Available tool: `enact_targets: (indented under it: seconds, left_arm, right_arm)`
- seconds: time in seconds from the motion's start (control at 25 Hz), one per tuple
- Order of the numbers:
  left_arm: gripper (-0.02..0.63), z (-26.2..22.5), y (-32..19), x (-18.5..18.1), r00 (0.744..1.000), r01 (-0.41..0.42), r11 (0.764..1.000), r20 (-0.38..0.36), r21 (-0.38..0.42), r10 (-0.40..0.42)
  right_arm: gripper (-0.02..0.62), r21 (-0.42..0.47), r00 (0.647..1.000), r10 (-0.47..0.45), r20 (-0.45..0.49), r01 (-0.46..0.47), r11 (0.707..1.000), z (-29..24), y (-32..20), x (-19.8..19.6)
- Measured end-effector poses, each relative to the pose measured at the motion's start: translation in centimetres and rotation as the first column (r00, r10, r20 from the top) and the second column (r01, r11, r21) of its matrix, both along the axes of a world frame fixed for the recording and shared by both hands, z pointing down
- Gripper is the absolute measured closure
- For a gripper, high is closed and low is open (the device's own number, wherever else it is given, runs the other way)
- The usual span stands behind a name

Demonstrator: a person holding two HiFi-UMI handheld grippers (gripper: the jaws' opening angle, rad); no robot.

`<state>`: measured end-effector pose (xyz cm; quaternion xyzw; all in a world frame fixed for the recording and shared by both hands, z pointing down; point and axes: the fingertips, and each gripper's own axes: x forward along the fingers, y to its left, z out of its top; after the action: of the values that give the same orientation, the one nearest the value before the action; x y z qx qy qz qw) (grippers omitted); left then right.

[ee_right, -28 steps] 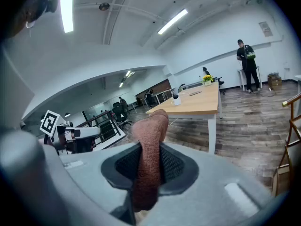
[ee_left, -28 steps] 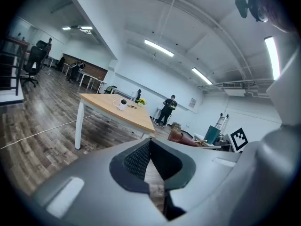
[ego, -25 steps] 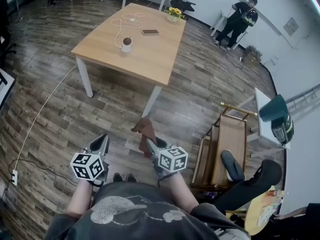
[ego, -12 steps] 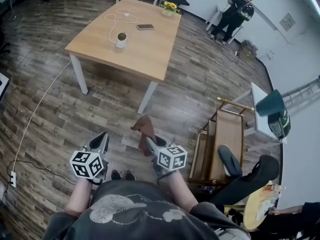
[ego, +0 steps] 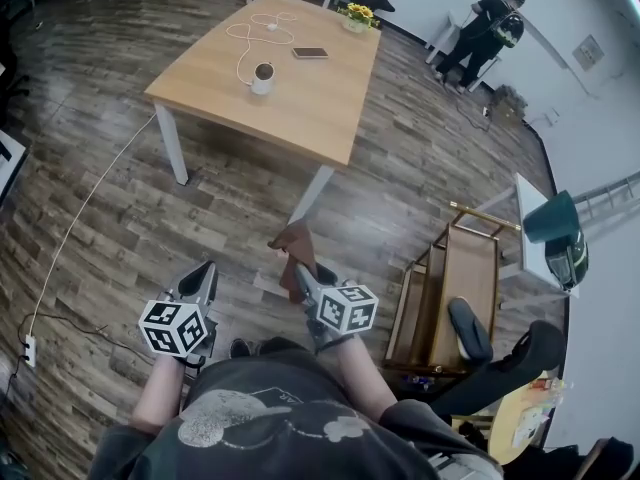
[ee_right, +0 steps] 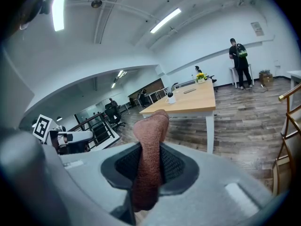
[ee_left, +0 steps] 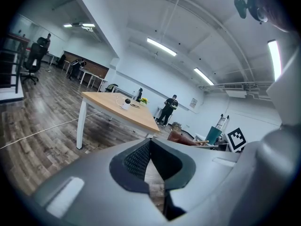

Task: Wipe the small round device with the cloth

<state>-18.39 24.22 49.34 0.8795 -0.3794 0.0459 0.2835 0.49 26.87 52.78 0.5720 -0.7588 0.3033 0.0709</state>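
The small round white device stands on a wooden table far ahead, with a white cable running to it. In the left gripper view the device is a small shape on the distant table, and likewise in the right gripper view. My right gripper is shut on a reddish-brown cloth, which sticks up between the jaws. My left gripper is held beside it at waist height, shut with nothing in it. Both are well short of the table.
A phone and yellow flowers also sit on the table. A wooden cart stands to my right. A white cord trails over the wood floor at left. A person stands in the far corner.
The head view has shifted a little, and the table sits slightly differently in frame. Both grippers keep their pose, the cloth still in the right one.
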Motion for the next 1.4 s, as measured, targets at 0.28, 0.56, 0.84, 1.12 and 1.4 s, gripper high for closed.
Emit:
enact_targets:
  seconds: [0.28,0.56,0.84,1.12,1.4]
  left_arm:
    - [0.588,1.3,-1.5,-1.7,1.000,0.012,0.999,0.020,-0.036,-0.011]
    - [0.588,2.5,-5.2,-1.3,0.999,0.043,0.998,0.034,-0.051,-0.041]
    - [0.588,2.1,-11.4,2.7,0.998,0.030,0.999,0.053,-0.042,-0.027]
    - [0.588,1.4,-18.0,7.4,0.997,0.046,0.998,0.059,-0.035,-0.044]
    - [0.588,1.5,-22.7,11.0,0.995,0.072,0.997,0.068,-0.035,-0.069]
  right_arm:
    - [0.520,-0.025,1.000,-0.004,-0.003,0.004,1.000,1.1,-2.1,-1.1]
    - [0.520,-0.043,1.000,-0.013,0.009,0.013,0.999,2.7,-6.2,0.2]
    - [0.520,-0.017,0.999,-0.028,0.030,0.029,0.999,2.0,-13.9,3.6]
    - [0.520,-0.023,0.998,-0.062,0.032,0.063,0.998,1.7,-20.9,8.2]
    - [0.520,-0.023,0.996,-0.078,0.046,0.079,0.997,1.7,-25.9,11.9]
